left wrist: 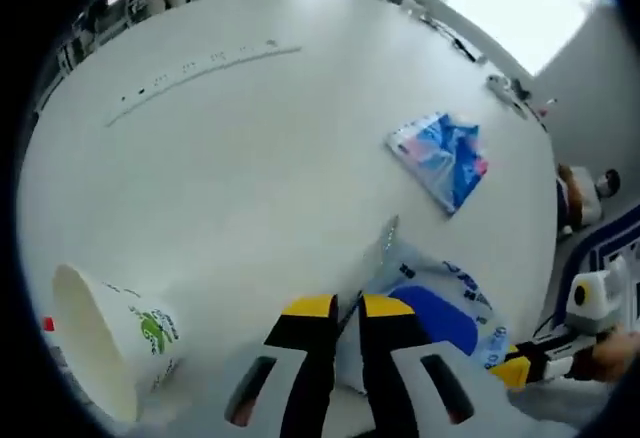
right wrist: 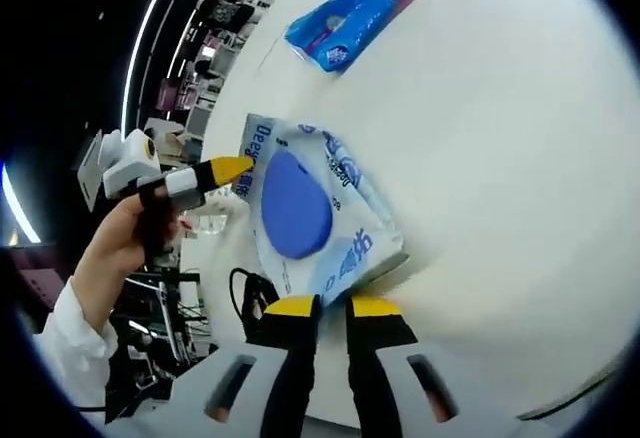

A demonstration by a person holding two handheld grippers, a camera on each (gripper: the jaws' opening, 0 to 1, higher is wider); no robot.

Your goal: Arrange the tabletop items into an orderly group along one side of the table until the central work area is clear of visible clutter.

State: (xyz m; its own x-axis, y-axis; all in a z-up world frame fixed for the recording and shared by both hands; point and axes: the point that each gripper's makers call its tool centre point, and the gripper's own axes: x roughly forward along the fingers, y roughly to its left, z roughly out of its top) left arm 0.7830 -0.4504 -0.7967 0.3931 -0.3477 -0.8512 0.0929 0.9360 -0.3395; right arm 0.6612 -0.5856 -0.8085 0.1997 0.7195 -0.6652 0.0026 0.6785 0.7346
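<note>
My left tongs (left wrist: 347,310) are clenched on the wipes pack (left wrist: 430,318); my right tongs (right wrist: 333,308) pinch its opposite edge, near the table (right wrist: 520,158) rim. Risk: pulling apart could tear the film. Tipped paper cup (left wrist: 105,343) may roll; tissue packet (left wrist: 440,158) sits mid-table.

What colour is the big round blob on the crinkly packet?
Blue, on the white packet with blue lettering. The right gripper view shows it best.

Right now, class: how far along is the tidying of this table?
Barely begun. The left gripper and right gripper both look shut on the wet-wipes pack, at opposite ends. Left to do: the blue packet lies mid-table and the paper cup lies tipped over.
</note>
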